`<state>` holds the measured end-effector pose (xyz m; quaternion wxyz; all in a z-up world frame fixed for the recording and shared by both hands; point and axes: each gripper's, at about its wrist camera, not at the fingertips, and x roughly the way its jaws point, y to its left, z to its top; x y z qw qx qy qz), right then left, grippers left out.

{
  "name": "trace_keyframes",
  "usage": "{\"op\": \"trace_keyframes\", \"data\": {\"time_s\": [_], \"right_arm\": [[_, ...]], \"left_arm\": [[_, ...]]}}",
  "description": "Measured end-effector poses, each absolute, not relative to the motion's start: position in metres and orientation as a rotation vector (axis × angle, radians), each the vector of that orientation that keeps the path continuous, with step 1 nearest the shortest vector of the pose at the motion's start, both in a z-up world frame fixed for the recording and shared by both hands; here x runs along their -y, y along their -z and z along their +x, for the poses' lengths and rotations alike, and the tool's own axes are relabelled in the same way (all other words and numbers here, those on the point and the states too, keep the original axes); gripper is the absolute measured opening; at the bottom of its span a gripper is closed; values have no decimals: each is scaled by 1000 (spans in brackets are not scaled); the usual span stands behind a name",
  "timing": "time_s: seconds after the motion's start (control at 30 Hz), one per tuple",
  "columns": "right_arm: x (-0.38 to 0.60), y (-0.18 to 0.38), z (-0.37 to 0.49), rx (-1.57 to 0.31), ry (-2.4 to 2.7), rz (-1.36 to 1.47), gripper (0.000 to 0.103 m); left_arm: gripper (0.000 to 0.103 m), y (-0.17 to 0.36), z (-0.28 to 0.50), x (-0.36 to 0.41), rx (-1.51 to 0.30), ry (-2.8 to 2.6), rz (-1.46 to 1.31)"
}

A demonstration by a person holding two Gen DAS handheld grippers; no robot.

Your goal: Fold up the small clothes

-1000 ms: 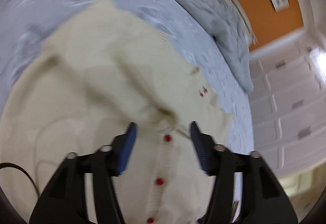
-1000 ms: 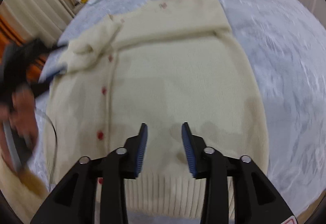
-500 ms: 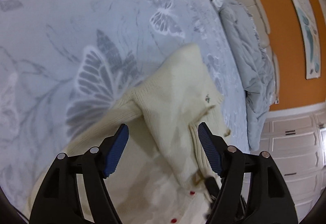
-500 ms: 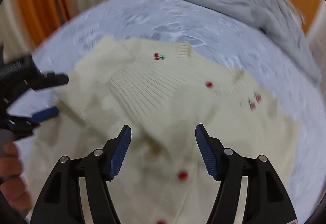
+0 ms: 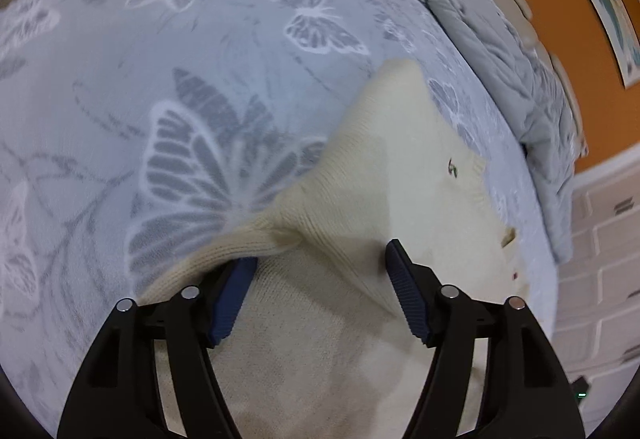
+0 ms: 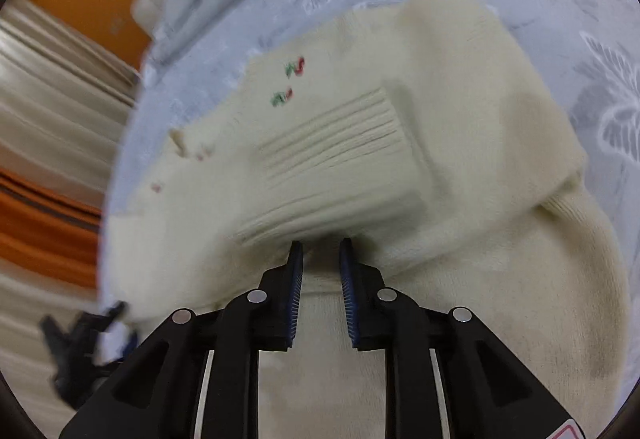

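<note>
A cream knit cardigan (image 5: 384,167) with red buttons and small cherry embroidery lies on a grey butterfly-print bedspread (image 5: 192,87). In the left wrist view my left gripper (image 5: 320,267) is open, its jaws straddling a folded sleeve ridge (image 5: 280,231), with the left finger tucked under the fabric edge. In the right wrist view the cardigan (image 6: 460,111) has a ribbed cuff (image 6: 340,159) folded over its body. My right gripper (image 6: 320,255) has its jaws close together at the near edge of the cuff; whether they pinch fabric is hidden. The left gripper (image 6: 80,343) shows blurred at lower left.
A rumpled grey duvet (image 5: 516,79) lies along the far side of the bed by an orange wall (image 5: 592,79). White panelled cabinets (image 5: 600,259) stand at the right. Curtains (image 6: 48,119) hang at the left in the right wrist view.
My right gripper has narrowed from wide open to nearly shut and moved in to the ribbed cuff. My left gripper stayed open and pushed in under the sleeve fold.
</note>
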<state>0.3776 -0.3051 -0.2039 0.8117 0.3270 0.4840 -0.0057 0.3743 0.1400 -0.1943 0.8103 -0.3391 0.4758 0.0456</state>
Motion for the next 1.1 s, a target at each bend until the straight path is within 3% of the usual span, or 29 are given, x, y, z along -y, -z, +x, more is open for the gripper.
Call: {"op": "trace_keyframes", "data": {"time_s": [0.07,0.1,0.13,0.2,0.23,0.27,0.3,0.33,0.43,0.5,0.53,0.63,0.8,0.83,0.9,0.97,1.0,1.1], "right_arm": [[316,198,378,-1000,4,769,42],[319,197,380,-985,12,787,58],[322,195,382,-966,26,806,65],[335,200,394,-971,78,859,67],[336,203,400,-983,88,872,62],[338,207,408,-1001,105,869,47],[337,206,413,-1024,109,839,11],[334,194,420,-1010,64,812,10],[328,135,407,-791,-59,738,9],[327,110,398,-678,-101,684,8],[327,117,399,-700,-70,634,8],[332,201,431,-1033,72,540,8],[335,176,416,-865,4,598,8],[333,177,416,-870,26,552,12],[329,212,432,-1055,88,459,13],[339,202,422,-1011,111,493,18],[341,191,417,-993,150,514,27],[336,148,382,-780,90,600,26]], "left_arm": [[68,193,372,-144,-1006,-94,-764],[69,193,370,-149,-1001,-96,-807],[68,194,369,-158,-990,-105,-898],[67,197,372,-168,-998,-132,-1013],[62,199,374,-170,-1008,-147,-1028],[58,199,376,-170,-1020,-167,-1022],[46,197,378,-170,-1034,-198,-996],[34,195,378,-169,-1039,-218,-973],[27,195,372,-172,-1014,-202,-967],[27,201,369,-171,-1006,-182,-942],[27,201,368,-169,-1003,-179,-918],[28,197,372,-157,-1008,-196,-799],[29,197,373,-152,-1011,-197,-730],[29,197,372,-149,-1003,-200,-701],[30,196,371,-141,-986,-210,-642],[30,195,370,-136,-969,-215,-601],[30,196,368,-135,-956,-213,-589],[31,198,360,-131,-900,-201,-553]]}}
